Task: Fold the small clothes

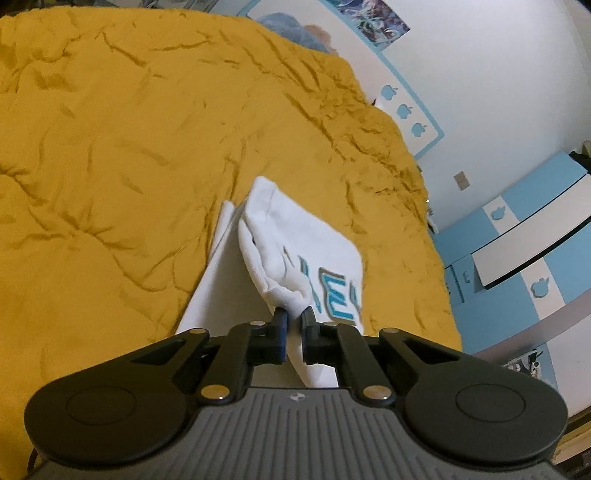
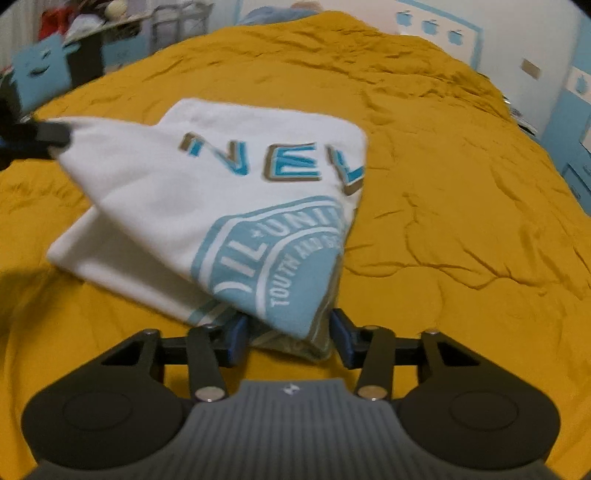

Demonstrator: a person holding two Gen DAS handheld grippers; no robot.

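A small white shirt (image 2: 177, 192) with blue letters and a round blue print lies partly folded on the yellow bedspread (image 2: 443, 184). My left gripper (image 1: 293, 319) is shut on a bunched white corner of the shirt (image 1: 295, 243) and lifts it; it also shows at the left edge of the right wrist view (image 2: 55, 134). My right gripper (image 2: 288, 332) is open, its blue pads either side of the shirt's near blue-printed corner, which lies between the jaws.
The wrinkled yellow bedspread (image 1: 129, 147) fills most of both views. A white and blue wall with stickers (image 1: 480, 92) and blue and white furniture (image 1: 517, 240) stand to the right. A cluttered shelf (image 2: 92, 33) stands beyond the bed's far left.
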